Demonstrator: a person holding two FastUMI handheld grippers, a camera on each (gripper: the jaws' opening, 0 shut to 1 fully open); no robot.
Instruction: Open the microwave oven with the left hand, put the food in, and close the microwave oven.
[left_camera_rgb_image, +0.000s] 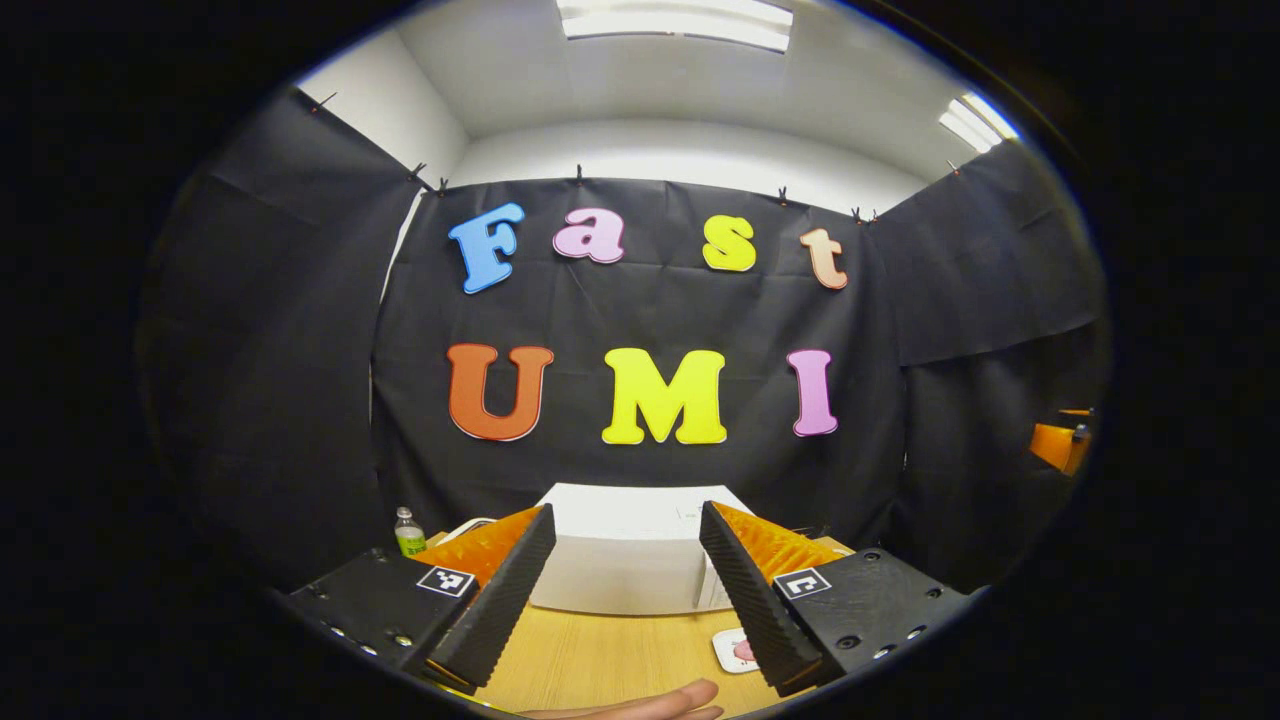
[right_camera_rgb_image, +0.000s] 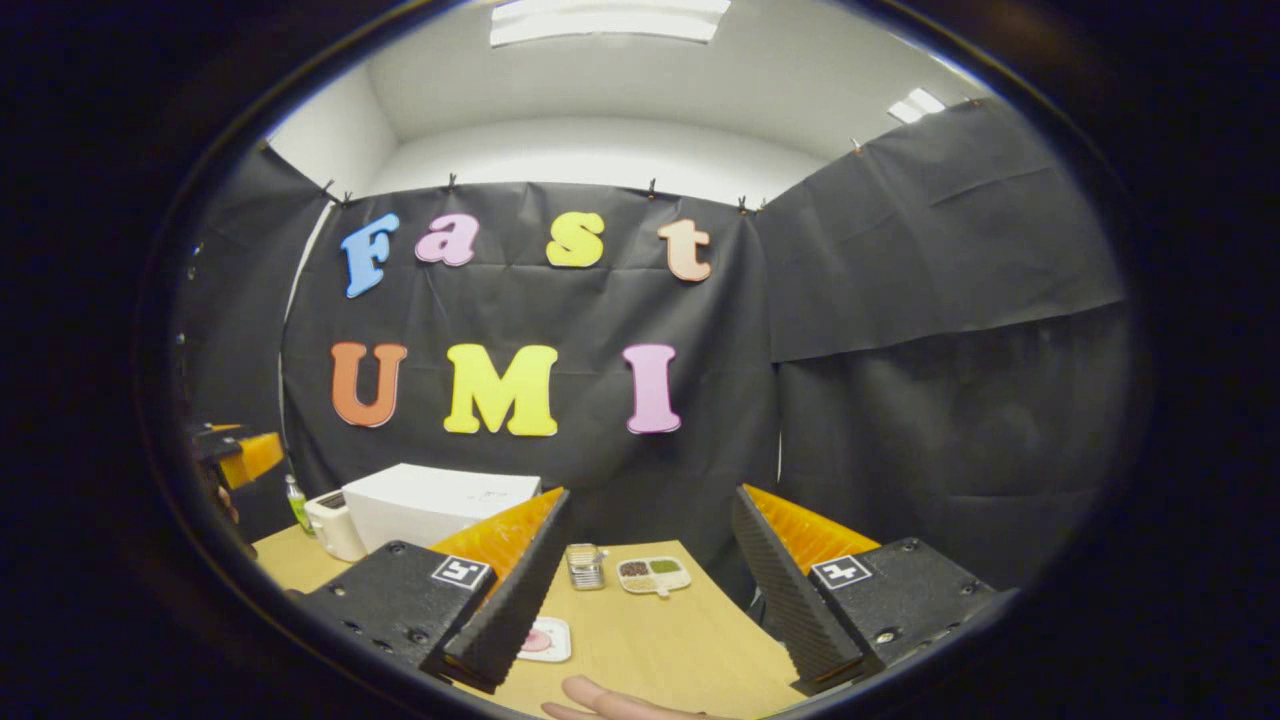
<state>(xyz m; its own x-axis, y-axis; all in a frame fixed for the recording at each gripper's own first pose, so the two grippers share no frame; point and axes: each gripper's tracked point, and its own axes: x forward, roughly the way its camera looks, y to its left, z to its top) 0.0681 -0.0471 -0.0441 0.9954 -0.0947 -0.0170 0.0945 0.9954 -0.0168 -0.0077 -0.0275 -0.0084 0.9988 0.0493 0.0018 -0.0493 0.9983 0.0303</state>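
Food plate (left_camera_rgb_image: 737, 650) half hidden behind left gripper (left_camera_rgb_image: 627, 590) finger; food itself hard to make out. White microwave (left_camera_rgb_image: 625, 555) shut, at back of table (left_camera_rgb_image: 600, 660). Both grippers, right gripper (right_camera_rgb_image: 648, 590) too, held high, fingers wide apart, holding nothing.

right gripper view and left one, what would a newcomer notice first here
The white microwave oven stands shut at the back of the wooden table, framed between the wide-open fingers of the left claw. In the right gripper view the right claw is open too, over a small plate of food near its left finger, with a divided tray farther back. A green bottle stands left of the oven.
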